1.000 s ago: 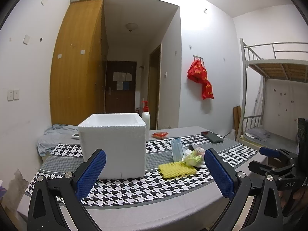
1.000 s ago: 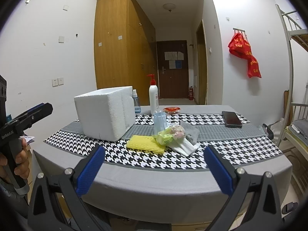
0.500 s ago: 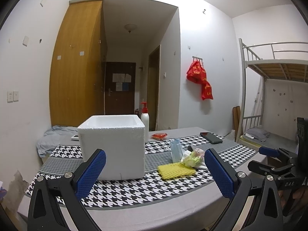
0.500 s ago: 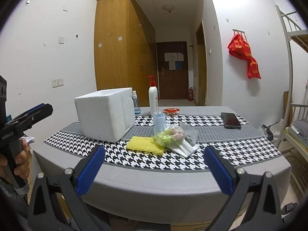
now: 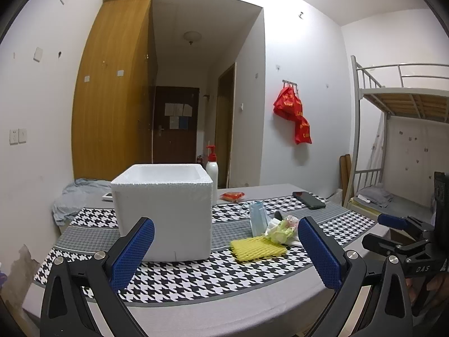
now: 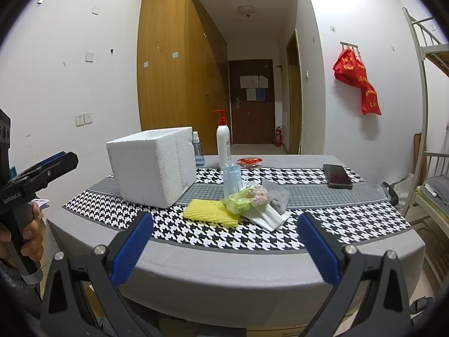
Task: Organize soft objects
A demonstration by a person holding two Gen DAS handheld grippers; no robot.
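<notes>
Both tongs are spread wide and hold nothing. Left tongs [image 5: 226, 248] hang short of the near edge of the surface [image 5: 224, 303], blue pads well apart, touching no object. Right tongs [image 6: 224, 243] sit likewise off the near edge, equally released; in the right view a hand [image 6: 26, 241] grips the handle of the left tool at the frame's left side.

Soft items lie in one loose heap to the right of the foam box [image 5: 164, 210], near it but not touching: a yellow foam net sleeve [image 6: 210, 213] at the front, a green and pink plastic wrapper [image 6: 247, 195] overlapping its right end, white folded tissue [image 6: 268, 216] under the wrapper, a grey pouch [image 6: 276, 193] behind, and a blue face mask [image 6: 232, 179] standing at the back of the heap.

Judgement: the box stands open-topped beside the heap, most likely as the receptacle, which would explain the items being gathered close to it. No item appears to have been transferred; the box interior is not visible enough to confirm. Both tongs appear staged for a first approach, with the yellow sleeve the nearest and least obstructed pick.

A phone [image 6: 336, 175], pump bottle [image 6: 223, 140] and red packet [image 6: 249, 161] lie apart from the heap.
</notes>
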